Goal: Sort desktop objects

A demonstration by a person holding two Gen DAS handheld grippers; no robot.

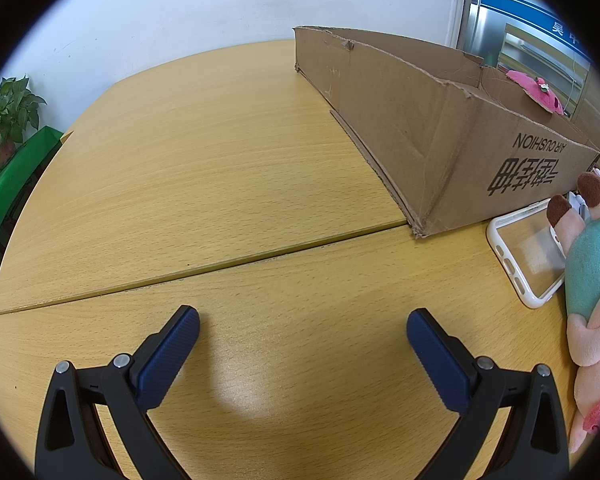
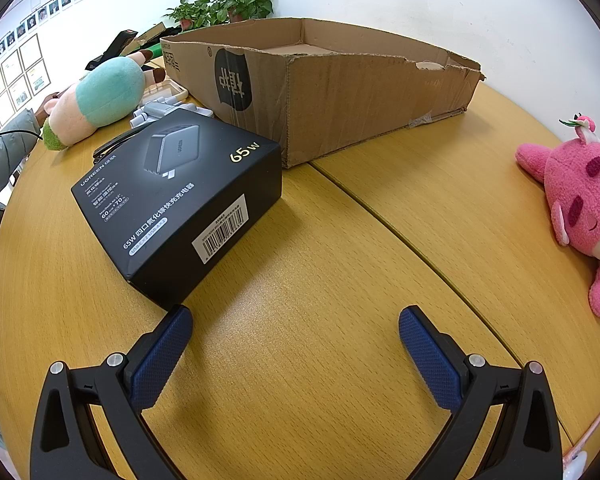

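**Two grippers wide open, nothing picked up**

Both hover low over the wooden table (image 2: 340, 320). The left gripper (image 1: 303, 330) gapes, empty, bare wood beneath it; the cardboard box (image 1: 440, 128) sits ahead to its right, a clear phone case (image 1: 528, 252) touching the box's near corner, a teal-shirted plush (image 1: 596, 280) lying over the case's edge. The right gripper (image 2: 295, 330) is spread too, holding nothing, with the black charger box (image 2: 180, 204) just beyond its left finger and a pink plush (image 2: 580, 208) off right.

"UGREEN", "65W" on black box (image 2: 180, 200); "AIR CUSHION" on carton (image 1: 440, 152).
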